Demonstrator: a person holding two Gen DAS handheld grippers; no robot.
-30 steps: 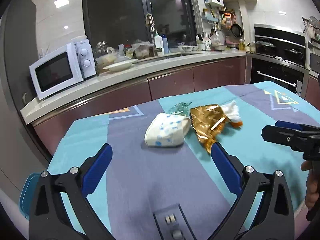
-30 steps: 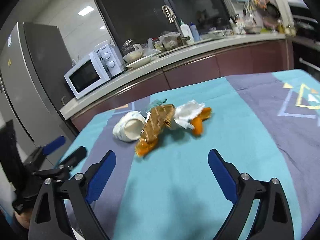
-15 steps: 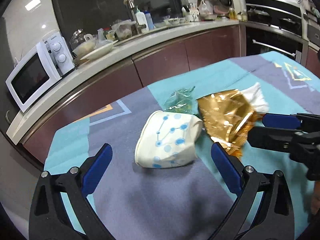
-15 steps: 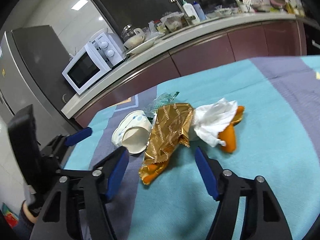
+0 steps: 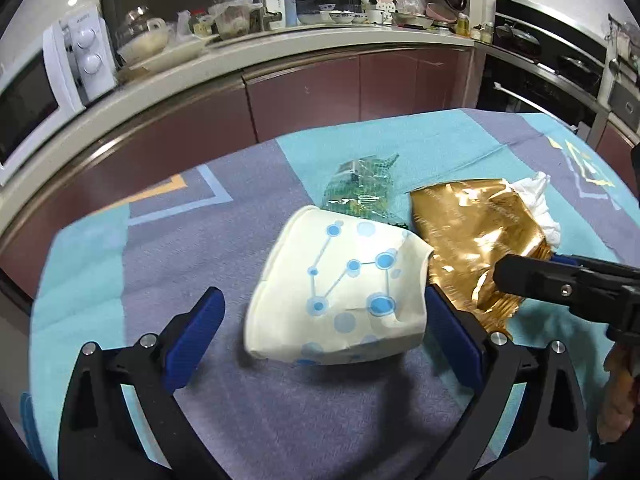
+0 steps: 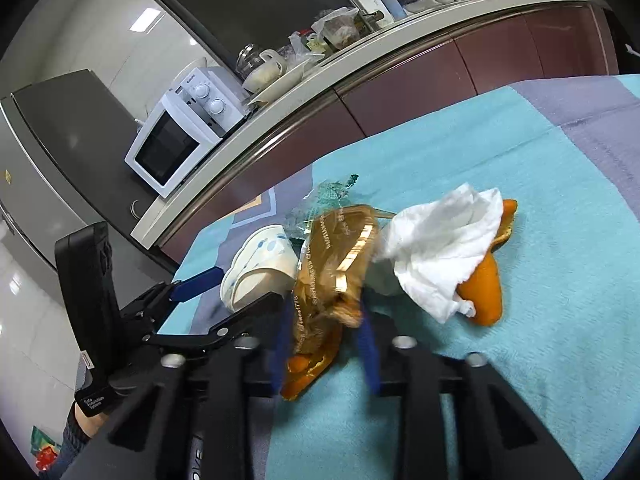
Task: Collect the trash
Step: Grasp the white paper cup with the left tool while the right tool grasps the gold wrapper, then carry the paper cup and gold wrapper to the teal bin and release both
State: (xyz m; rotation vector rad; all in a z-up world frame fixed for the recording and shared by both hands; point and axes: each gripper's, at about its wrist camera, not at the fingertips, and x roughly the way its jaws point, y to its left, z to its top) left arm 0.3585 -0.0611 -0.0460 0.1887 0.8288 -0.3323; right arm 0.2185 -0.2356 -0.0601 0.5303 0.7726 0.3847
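A crushed white paper cup [image 5: 336,292] with blue dots lies on its side between the wide jaws of my left gripper [image 5: 320,332], which is open. The cup's right edge sits next to the right pad. A gold foil wrapper [image 6: 340,264] lies beside the cup [image 6: 260,264]. My right gripper [image 6: 324,344] is closing, and its blue pads squeeze the wrapper's crumpled near end. Beyond lie a white tissue [image 6: 440,252] on orange peel [image 6: 484,284] and a clear green wrapper [image 5: 360,188]. The left wrist view shows the right gripper [image 5: 520,276] against the gold wrapper [image 5: 472,232].
The trash lies on a table under a teal and purple cloth [image 5: 200,240]. Past the far table edge runs a kitchen counter [image 5: 320,40] with a microwave [image 6: 176,144], dishes and bottles. A fridge [image 6: 60,140] stands on the left and an oven [image 5: 560,80] on the right.
Both grippers have come down and forward onto the trash. The left jaws now straddle the cup. The right jaws went from wide open to nearly shut around the gold wrapper's end.
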